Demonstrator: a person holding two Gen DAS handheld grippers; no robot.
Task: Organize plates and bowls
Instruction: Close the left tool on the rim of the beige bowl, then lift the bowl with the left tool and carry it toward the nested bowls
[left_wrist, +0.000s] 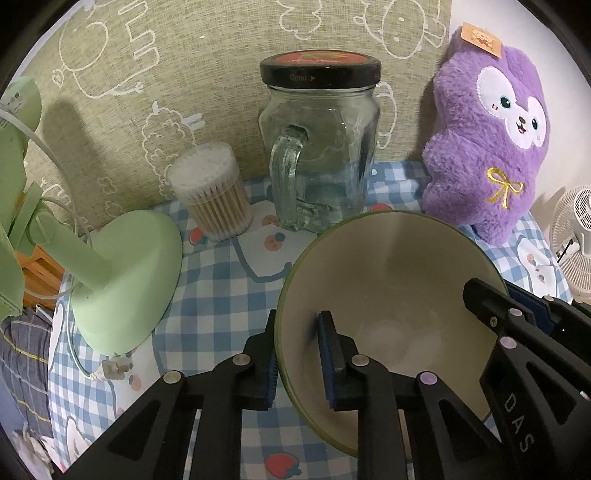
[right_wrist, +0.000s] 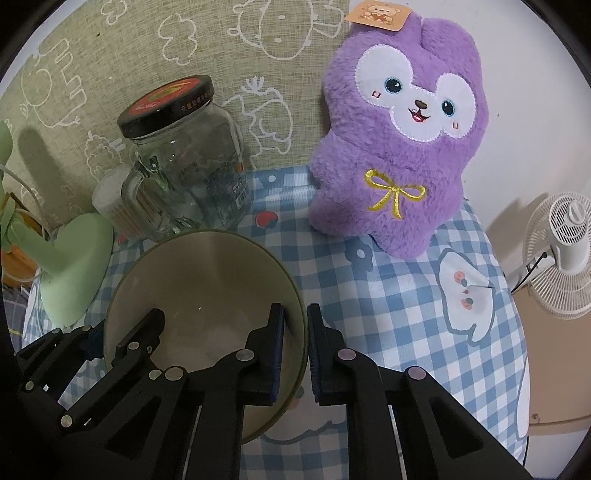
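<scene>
A cream bowl with a green rim sits on the blue checked cloth. My left gripper is shut on the bowl's left wall, one pad inside and one outside. My right gripper is shut on the opposite wall in the same way. Each gripper also shows in the other's view: the right gripper at the bowl's right rim, the left gripper at its left rim. The bowl is empty inside. No plate is in sight.
Behind the bowl stand a lidded glass jar with a handle, a tub of cotton swabs and a purple plush toy. A green lamp base lies close on the left. A white fan stands off the table's right edge.
</scene>
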